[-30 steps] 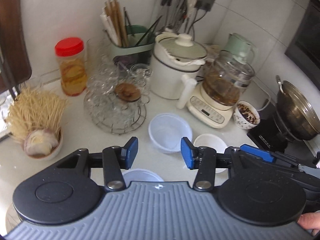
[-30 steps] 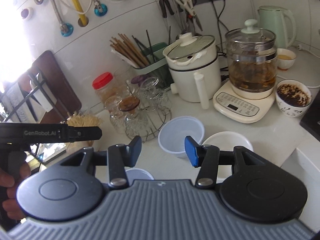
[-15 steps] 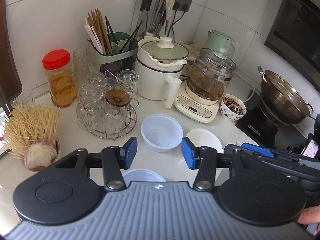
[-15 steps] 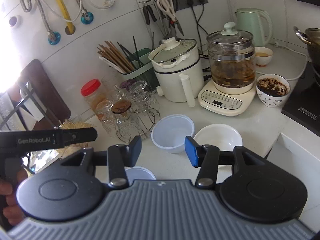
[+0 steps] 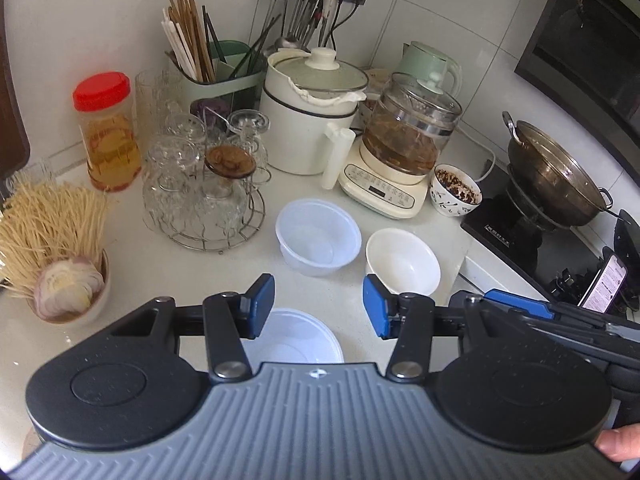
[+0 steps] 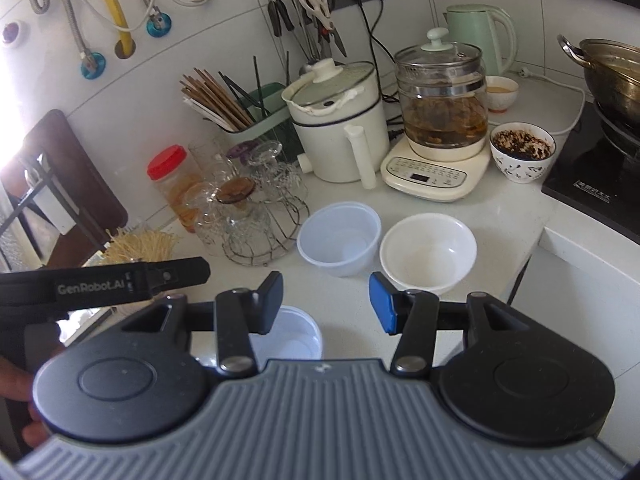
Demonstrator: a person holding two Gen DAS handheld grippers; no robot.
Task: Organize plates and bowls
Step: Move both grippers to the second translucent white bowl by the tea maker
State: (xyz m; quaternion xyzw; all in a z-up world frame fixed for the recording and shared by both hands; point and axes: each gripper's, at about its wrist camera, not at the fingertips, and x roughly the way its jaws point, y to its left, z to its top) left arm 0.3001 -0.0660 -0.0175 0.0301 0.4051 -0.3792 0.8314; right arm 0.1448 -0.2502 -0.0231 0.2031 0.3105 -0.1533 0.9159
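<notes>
On the white tabletop (image 5: 168,276), my left claw (image 5: 319,306) and right claw (image 6: 326,302) hang wide and empty. A clear plastic bowl (image 5: 318,236) sits just beside a white ceramic bowl (image 5: 402,262); a smaller plastic bowl (image 5: 292,340) lies below the claws. I'd pinch one rim squarely, lift level, then nest.
</notes>
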